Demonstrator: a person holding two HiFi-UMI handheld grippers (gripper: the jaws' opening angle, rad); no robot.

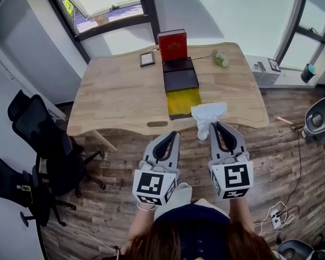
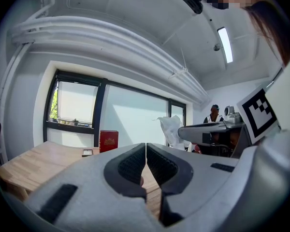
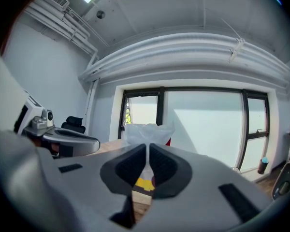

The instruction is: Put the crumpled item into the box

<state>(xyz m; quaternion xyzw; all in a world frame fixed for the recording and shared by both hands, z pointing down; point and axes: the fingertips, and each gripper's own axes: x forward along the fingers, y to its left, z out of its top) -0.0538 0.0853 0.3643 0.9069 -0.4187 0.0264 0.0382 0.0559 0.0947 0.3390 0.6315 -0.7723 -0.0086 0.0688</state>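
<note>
- We look steeply down on a pale wooden table (image 1: 119, 96); on it lies a long black box with an open yellow-lined compartment (image 1: 183, 101) at its near end, and a red upright lid (image 1: 172, 45) stands at the box's far end.
- The crumpled white papery item (image 1: 207, 115) hangs just beside the box's near right corner, above the table's near edge; we cannot tell whether it touches the box.
- The right gripper (image 1: 215, 127) sits just short of the box, a little to its right; its jaws are pinched onto the item. In the right gripper view the item (image 3: 147, 131) rises as a pale bunch above the fingertips, and the yellow lining of the box shows beyond the jaws.
- The left gripper (image 1: 171, 136) hovers short of the box's near end, slightly to its left; the left gripper view shows its jaws pressed together with nothing between them.
- We judge the carrying step to be in hand; the item is held off the table but is not yet in the box.
- The next move calls for a short carry forward and leftward until the bunch hangs over the yellow compartment; only then should the jaws part. The material looks light, so it may cling to a pad or drift; releasing it low between the box walls seems wise.
</note>
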